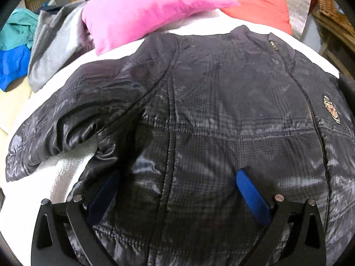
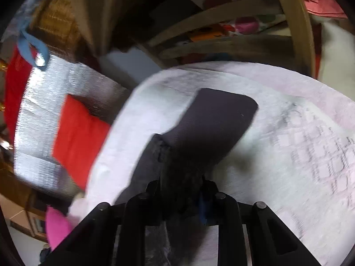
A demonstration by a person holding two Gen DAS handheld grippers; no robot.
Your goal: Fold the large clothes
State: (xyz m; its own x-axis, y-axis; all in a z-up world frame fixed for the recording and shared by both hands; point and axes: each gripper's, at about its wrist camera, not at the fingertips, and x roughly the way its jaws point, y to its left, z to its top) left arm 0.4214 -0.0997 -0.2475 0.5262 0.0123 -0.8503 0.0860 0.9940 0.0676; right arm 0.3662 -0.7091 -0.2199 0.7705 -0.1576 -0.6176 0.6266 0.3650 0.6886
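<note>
A large dark quilted jacket [image 1: 210, 102] lies front-up on a white bed cover [image 1: 195, 27], collar toward the pillows, its left sleeve [image 1: 66, 119] spread out to the left. My left gripper [image 1: 177, 190] is open, its blue pads [image 1: 250, 195] wide apart over the jacket's lower body. In the right wrist view my right gripper [image 2: 182, 197] is shut on the jacket's other sleeve [image 2: 199, 133], whose dark ribbed cuff [image 2: 221, 108] hangs past the fingers above the white cover [image 2: 277, 155]. That view is blurred.
A pink pillow [image 1: 144, 8] and a coral pillow [image 1: 255, 2] lie at the head of the bed. Grey, teal and blue clothes [image 1: 44, 44] are heaped at the left. A silver quilted sheet with a red cloth [image 2: 77, 133] and wooden shelves [image 2: 221, 33] stand beyond the bed.
</note>
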